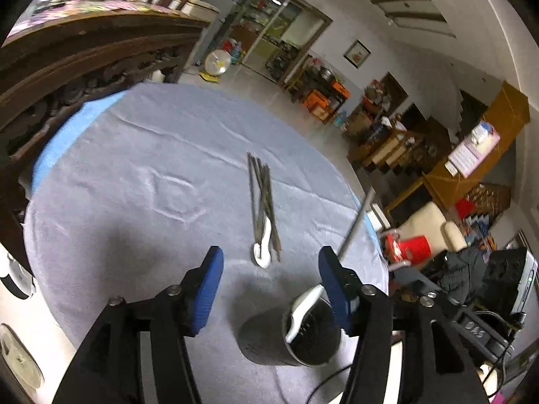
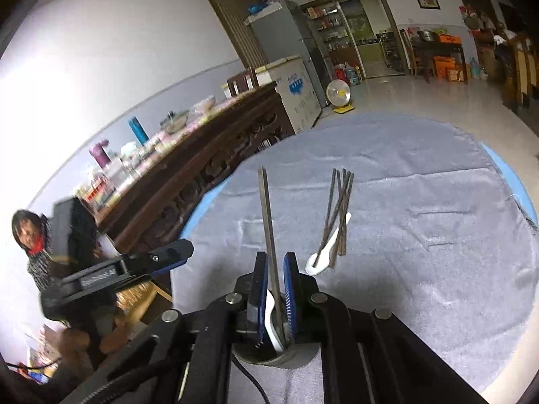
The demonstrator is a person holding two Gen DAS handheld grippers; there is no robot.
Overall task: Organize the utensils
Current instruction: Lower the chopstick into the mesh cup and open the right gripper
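Left tongs [image 1: 269, 269] gape empty above the worktop [image 1: 134, 175]. Right tongs [image 2: 275, 269] pinch a chopstick [image 2: 267, 215] over the cup [image 1: 296, 336], spoon [image 1: 305, 309] inside; loose chopsticks [image 1: 261, 195] lie beyond.

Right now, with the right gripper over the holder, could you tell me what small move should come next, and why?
Probably open the right gripper a little more to drop the chopsticks: they stand between its pads with their lower ends already inside the holder, beside a white spoon.

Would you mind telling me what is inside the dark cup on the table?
A white spoon stands in the dark cup. The cup's bottom is hidden by its wall and the left gripper's finger.
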